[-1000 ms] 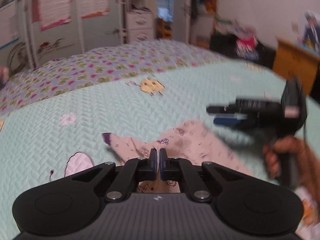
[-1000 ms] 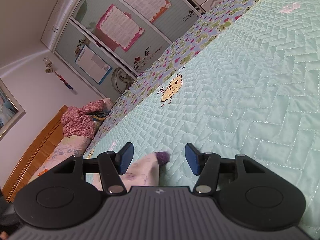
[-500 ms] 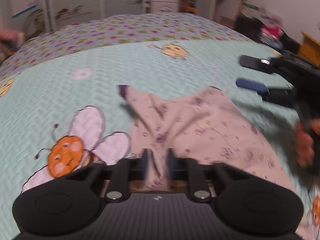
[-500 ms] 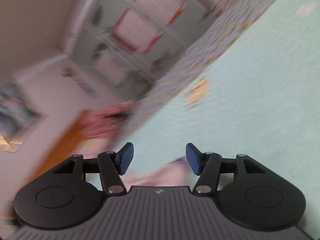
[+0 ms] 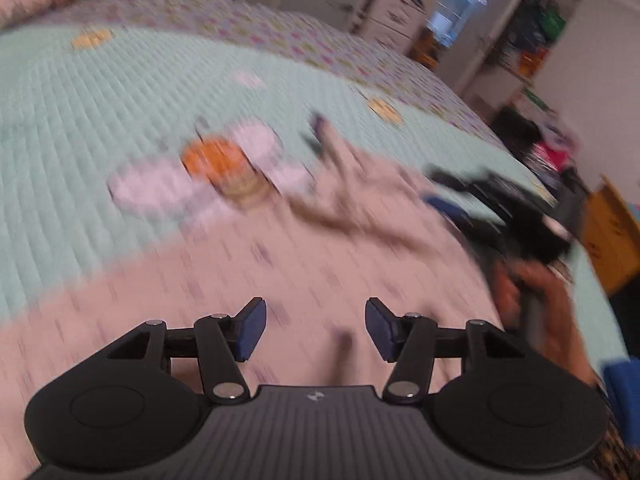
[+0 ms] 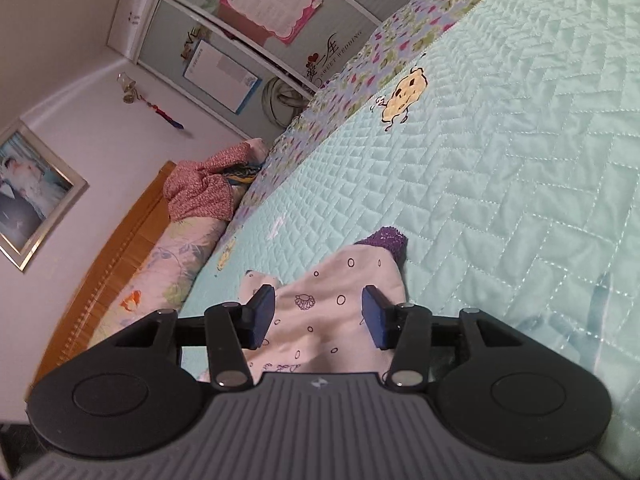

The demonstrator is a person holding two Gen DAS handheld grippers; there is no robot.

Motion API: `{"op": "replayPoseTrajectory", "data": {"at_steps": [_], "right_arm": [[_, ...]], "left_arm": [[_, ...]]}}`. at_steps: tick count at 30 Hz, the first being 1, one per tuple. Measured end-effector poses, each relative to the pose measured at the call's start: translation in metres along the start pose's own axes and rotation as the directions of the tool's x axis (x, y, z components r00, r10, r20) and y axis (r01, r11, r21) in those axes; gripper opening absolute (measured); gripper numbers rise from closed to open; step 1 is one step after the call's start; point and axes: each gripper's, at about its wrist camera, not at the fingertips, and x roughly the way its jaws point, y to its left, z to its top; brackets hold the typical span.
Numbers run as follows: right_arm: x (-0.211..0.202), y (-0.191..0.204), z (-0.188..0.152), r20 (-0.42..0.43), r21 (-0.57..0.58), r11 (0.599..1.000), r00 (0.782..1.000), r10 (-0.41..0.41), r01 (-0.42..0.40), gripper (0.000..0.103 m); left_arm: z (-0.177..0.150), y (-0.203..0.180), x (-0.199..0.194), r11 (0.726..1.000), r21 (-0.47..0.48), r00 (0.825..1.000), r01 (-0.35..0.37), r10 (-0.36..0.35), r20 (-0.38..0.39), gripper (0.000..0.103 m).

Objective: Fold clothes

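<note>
Pale printed garment [image 5: 320, 264] spread flat on mint quilted bedspread [image 5: 80, 120], sleeve with purple cuff [image 6: 382, 238] reaching toward the bed's middle. Left gripper [image 5: 316, 328] above the garment body, jaws opening, pads clear of cloth, nothing grasped. Right gripper [image 6: 318, 316] low over the sleeve, jaws closing, cloth lying between the blue pads but not yet pinched. Left view heavily blurred; right gripper [image 5: 492, 200] and holding hand [image 5: 536, 300] visible at the garment's right edge. Bee motif [image 5: 216, 160] just beside the garment's far-left edge. Wide bare quilt beyond the cuff. Floral border [image 6: 380, 60] and pillows [image 6: 172, 268] at the bed's margins, well apart from the garment.
</note>
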Motion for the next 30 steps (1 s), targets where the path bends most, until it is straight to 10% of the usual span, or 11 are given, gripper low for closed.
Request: {"op": "replayPoseTrajectory", "data": {"at_steps": [8,18,24,30], "right_arm": [[0.0,-0.002,-0.003,0.003,-0.007,1.0,1.0,0.004,-0.004,0.05],[0.0,-0.002,-0.002,0.001,0.005,1.0,1.0,0.011,-0.011,0.05],[0.0,-0.002,-0.003,0.001,0.003,1.0,1.0,0.01,-0.01,0.05],[0.001,-0.002,-0.003,0.002,0.003,1.0,1.0,0.009,-0.009,0.05]], "left_arm": [[-0.042,-0.014,0.005,0.94,-0.318,0.992,0.128,-0.117,0.053,0.062],[-0.026,-0.028,0.008,0.902,-0.389,0.979,0.186,-0.135,0.155,0.063],[-0.025,-0.032,-0.012,0.92,-0.375,0.971,0.111,-0.02,0.239,0.063],[-0.027,-0.044,0.003,0.907,-0.368,0.973,0.204,-0.147,0.176,0.063]]}}
